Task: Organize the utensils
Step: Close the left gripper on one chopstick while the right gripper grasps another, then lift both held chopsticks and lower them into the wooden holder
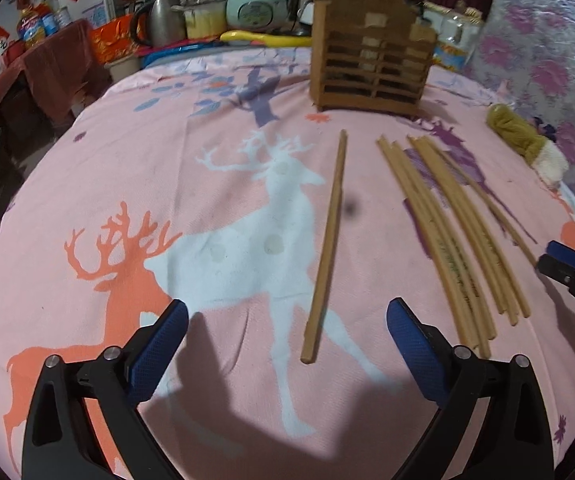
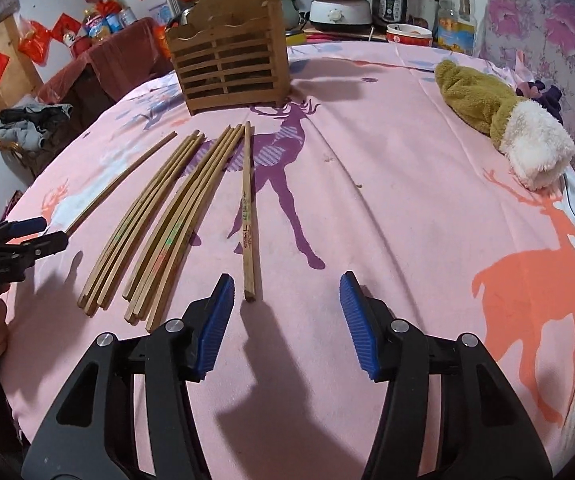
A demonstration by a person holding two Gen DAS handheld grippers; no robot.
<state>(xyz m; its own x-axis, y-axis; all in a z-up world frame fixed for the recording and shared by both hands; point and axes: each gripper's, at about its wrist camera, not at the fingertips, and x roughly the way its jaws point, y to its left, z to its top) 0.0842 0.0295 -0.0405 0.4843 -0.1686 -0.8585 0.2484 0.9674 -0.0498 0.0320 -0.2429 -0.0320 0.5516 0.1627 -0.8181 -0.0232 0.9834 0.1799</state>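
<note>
Several wooden chopsticks (image 1: 447, 232) lie in a loose bundle on the pink deer-print cloth (image 1: 207, 168); one single chopstick (image 1: 327, 248) lies apart to their left. In the right wrist view the bundle (image 2: 159, 232) lies left of a lone printed chopstick (image 2: 248, 216). A slatted wooden utensil holder (image 1: 371, 56) stands upright at the far side, also in the right wrist view (image 2: 227, 60). My left gripper (image 1: 287, 320) is open and empty, just before the single chopstick's near end. My right gripper (image 2: 287, 300) is open and empty, near the lone chopstick's near end.
A green and white plush slipper (image 2: 503, 120) lies on the cloth at the right. Rice cookers, pots, a bowl and oil bottles (image 2: 387, 4) crowd the back edge. A chair with red cloth (image 2: 119, 52) stands beyond the left edge.
</note>
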